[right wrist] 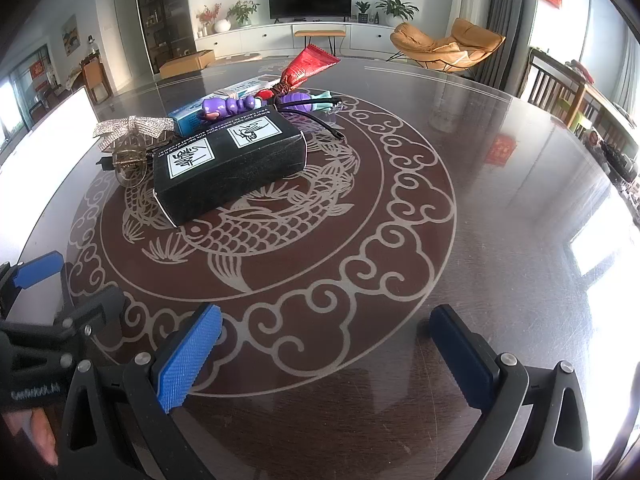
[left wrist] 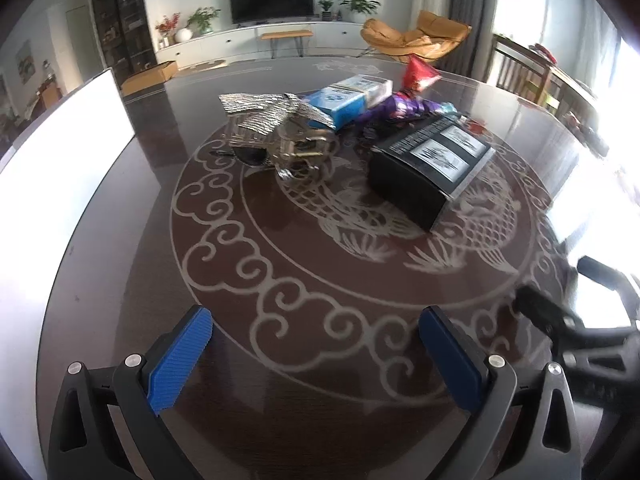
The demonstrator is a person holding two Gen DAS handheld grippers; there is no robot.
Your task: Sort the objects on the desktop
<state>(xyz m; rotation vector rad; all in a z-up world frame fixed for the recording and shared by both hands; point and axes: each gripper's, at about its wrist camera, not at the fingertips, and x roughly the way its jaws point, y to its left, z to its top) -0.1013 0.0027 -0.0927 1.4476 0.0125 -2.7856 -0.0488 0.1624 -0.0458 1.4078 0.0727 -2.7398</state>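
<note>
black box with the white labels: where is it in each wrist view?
Left wrist: black box sits right of centre, in the upper half.
Right wrist: black box sits left of centre, above the carved fish.
Shared landmark: the blue carton lies just behind it in both views.

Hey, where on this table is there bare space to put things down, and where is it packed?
Bare: the near table between the black box and the open left hand-held gripper and right hand-held gripper, plus the wide stretch right of the pile. Crowded: behind the box, where the hair clip, blue box, purple toy and red packet bunch together.
</note>
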